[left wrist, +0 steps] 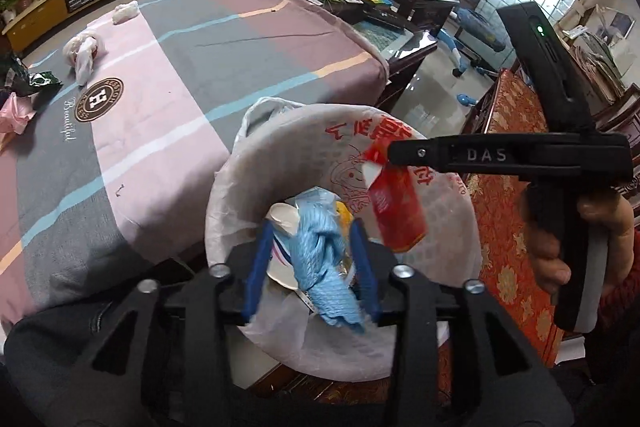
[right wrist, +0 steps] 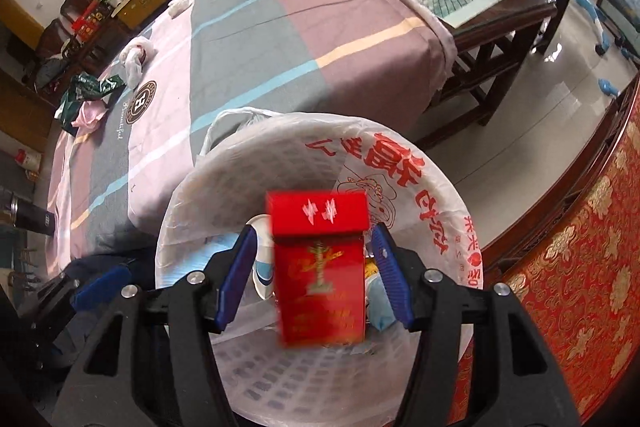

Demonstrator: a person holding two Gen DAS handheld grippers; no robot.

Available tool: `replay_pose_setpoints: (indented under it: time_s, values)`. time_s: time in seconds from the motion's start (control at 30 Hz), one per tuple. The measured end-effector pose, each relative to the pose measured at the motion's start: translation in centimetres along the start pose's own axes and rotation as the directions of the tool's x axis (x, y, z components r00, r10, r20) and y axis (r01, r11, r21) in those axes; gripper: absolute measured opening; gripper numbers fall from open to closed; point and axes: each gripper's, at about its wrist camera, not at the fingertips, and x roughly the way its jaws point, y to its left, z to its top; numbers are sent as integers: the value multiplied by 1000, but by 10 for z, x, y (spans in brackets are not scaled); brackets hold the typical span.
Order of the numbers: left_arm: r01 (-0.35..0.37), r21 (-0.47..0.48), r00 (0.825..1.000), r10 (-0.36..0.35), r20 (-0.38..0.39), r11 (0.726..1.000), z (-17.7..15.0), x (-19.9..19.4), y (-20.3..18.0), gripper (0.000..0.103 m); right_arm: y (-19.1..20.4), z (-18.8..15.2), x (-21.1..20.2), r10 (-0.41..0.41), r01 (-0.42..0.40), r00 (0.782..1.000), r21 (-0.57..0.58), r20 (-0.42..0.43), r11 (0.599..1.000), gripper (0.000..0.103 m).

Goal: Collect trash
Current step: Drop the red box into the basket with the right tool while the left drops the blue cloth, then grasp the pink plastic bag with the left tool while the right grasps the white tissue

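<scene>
Both grippers drop trash into the lined bin beside the table.

The left gripper [left wrist: 312, 267] hangs over the bin [left wrist: 240, 187], its jaws spread, with a crumpled blue wrapper [left wrist: 324, 267] loose between them and not pinched, so it seems to be falling in. The right gripper [right wrist: 316, 275] is also over the bin, its jaws apart and clear of the blurred red box [right wrist: 320, 267], which seems to be released just above the white bag lining. Holding both above the opening lets the pieces land inside. More trash waits on the table [left wrist: 180, 67]: white crumpled bags [left wrist: 84, 51], a green wrapper [left wrist: 40, 83] and a pink piece [left wrist: 14, 111].
</scene>
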Motion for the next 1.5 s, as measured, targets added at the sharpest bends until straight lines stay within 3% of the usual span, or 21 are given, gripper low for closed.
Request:
replay_pose_setpoints:
  time_s: [0.27,0.5,0.57,0.63,0.83,0.97,1.03,1.13,1.23,1.33,1.5]
  values:
    - [-28,-207,998,38,44,978,5,-17,56,54,2,4,0,25,-25,1000,20,1,999,63]
    - [-97,-264,992,115,55,960,2,-26,74,54,21,5,6,40,-40,999,-14,-12,999,63]
    - [-136,-269,986,156,56,954,2,-28,78,57,26,5,6,34,-35,999,-31,-11,999,63]
    - [-170,-283,980,192,54,944,1,-30,83,69,31,4,7,29,-30,1000,-41,-8,999,63]
    - [-218,-358,967,250,47,908,-2,-35,107,77,38,4,12,29,-30,999,-51,-21,998,63]
    - [-245,-426,957,287,35,871,1,-42,143,79,50,6,15,28,-29,999,-84,-14,996,63]
    - [-253,-498,948,316,45,829,8,-51,174,85,62,7,15,26,-26,1000,-121,-1,992,63]
    - [-278,-610,920,388,53,742,28,-64,232,85,77,12,17,41,-40,999,-146,4,988,63]
    - [-308,-662,898,439,36,684,51,-67,279,85,90,18,21,65,-63,998,-152,5,986,63]
    - [-388,-648,870,492,-23,656,79,-52,310,89,105,23,28,70,-68,998,-165,5,984,63]
    - [-494,-596,842,520,-146,633,107,-7,346,93,127,33,45,88,-91,996,-179,-25,980,63]
